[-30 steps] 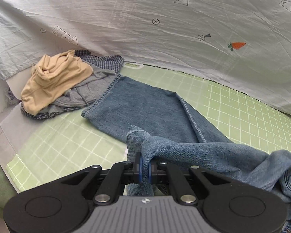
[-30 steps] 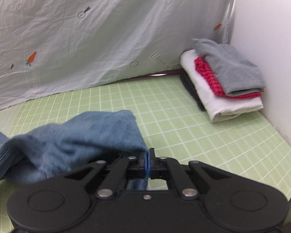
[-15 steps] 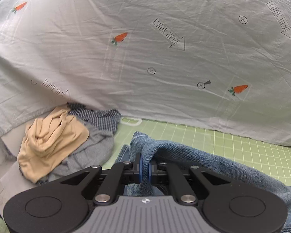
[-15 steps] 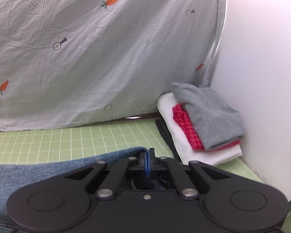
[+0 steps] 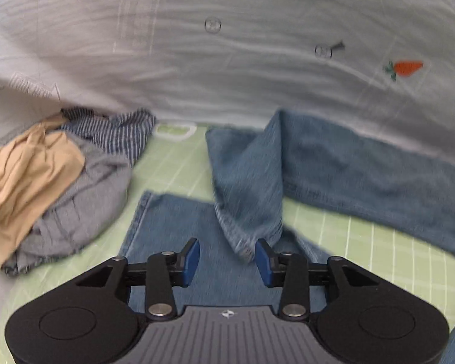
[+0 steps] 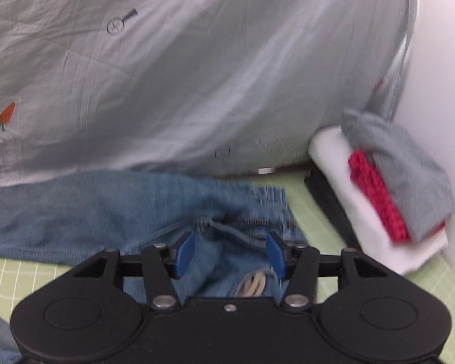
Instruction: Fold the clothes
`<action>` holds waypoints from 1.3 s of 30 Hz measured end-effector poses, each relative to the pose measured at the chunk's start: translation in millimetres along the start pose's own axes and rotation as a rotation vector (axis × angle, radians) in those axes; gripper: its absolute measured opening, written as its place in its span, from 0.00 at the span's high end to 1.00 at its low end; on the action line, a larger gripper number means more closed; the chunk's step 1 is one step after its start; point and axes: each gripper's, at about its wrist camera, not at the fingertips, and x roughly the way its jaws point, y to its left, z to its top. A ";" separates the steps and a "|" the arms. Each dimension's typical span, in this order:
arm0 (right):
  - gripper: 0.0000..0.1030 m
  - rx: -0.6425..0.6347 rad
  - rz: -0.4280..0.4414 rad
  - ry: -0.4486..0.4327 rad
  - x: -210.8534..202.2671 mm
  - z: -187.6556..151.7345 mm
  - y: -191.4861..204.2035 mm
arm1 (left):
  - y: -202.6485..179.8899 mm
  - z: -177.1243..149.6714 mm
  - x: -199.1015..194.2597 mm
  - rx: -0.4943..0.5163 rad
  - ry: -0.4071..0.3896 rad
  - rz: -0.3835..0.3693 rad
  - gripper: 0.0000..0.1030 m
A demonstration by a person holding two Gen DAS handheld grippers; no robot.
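Blue jeans (image 5: 348, 176) lie across the green grid mat (image 5: 364, 236), blurred by motion. One leg stretches along the back by the sheet; a crumpled fold (image 5: 245, 188) drops toward my left gripper (image 5: 227, 257), which stands open, the fold's tip just by its right pad. In the right wrist view the jeans' waist end (image 6: 245, 212) with a zipper lies under my right gripper (image 6: 230, 251), also open, with denim below and between its blue pads.
A heap of unfolded clothes (image 5: 54, 188), tan, grey and striped, sits at the left. A folded stack (image 6: 388, 194) of white, red and grey rests against the white wall (image 6: 439, 60) at the right. A carrot-print sheet (image 5: 227, 45) hangs behind the mat.
Both grippers were shut on the jeans and lifting them; now both have opened and the denim has dropped onto the mat, farther back toward the sheet.
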 end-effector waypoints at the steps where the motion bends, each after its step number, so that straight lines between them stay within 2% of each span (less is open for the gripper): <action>1: 0.48 0.040 0.010 0.057 2.9 -14.5 -6.3 | 2.1 -15.4 3.8 -0.005 0.048 -0.001 0.59; 5: 0.40 0.226 0.080 0.192 12.4 -55.9 -28.3 | 17.4 -60.7 9.4 -0.068 0.190 0.000 0.56; 8: 0.26 0.416 0.134 0.205 23.6 -69.5 -42.4 | 25.9 -77.6 13.2 -0.124 0.260 -0.011 0.54; 10: 0.23 0.542 0.170 0.204 32.7 -73.9 -51.6 | 26.6 -81.4 15.2 -0.135 0.276 -0.010 0.53; 12: 0.23 0.665 0.203 0.211 46.7 -76.1 -59.4 | 23.2 -80.0 15.0 -0.124 0.271 -0.001 0.48; 14: 0.24 0.737 0.214 0.203 58.0 -77.1 -64.0 | 19.4 -78.0 15.6 -0.116 0.268 0.003 0.47; 17: 0.22 0.719 0.190 0.178 72.9 -65.5 -57.8 | 8.8 -75.5 18.1 -0.094 0.269 0.014 0.47; 19: 0.20 0.636 0.154 0.185 80.1 -55.7 -45.7 | 3.5 -76.2 18.0 -0.075 0.263 0.028 0.45; 21: 0.13 0.492 0.115 0.187 85.9 -49.3 -26.6 | 0.0 -76.7 17.3 -0.058 0.256 0.042 0.44; 23: 0.13 0.366 0.046 0.193 91.1 -46.7 -7.3 | -0.9 -77.0 16.9 -0.056 0.257 0.047 0.43; 25: 0.14 0.327 0.001 0.192 92.9 -46.0 1.7 | -0.2 -77.9 16.0 -0.058 0.259 0.048 0.41; 26: 0.16 0.320 -0.007 0.186 92.7 -45.9 2.8 | 0.6 -78.5 15.5 -0.061 0.260 0.048 0.40; 28: 0.36 0.309 -0.013 0.165 90.7 -45.7 3.4 | 4.1 -79.9 14.6 -0.075 0.261 0.053 0.39; 30: 0.65 0.319 -0.012 0.152 87.0 -45.7 -1.8 | 14.7 -78.7 15.1 -0.113 0.254 0.071 0.39; 33: 0.80 0.361 -0.015 0.142 80.4 -47.5 -19.7 | 30.7 -76.8 15.7 -0.170 0.243 0.099 0.39; 34: 0.81 0.372 -0.014 0.137 77.0 -48.4 -26.2 | 36.0 -76.2 15.9 -0.189 0.240 0.108 0.39; 39: 0.84 0.325 -0.143 0.125 49.9 -65.7 -69.0 | 65.9 -73.2 21.4 -0.284 0.224 0.148 0.38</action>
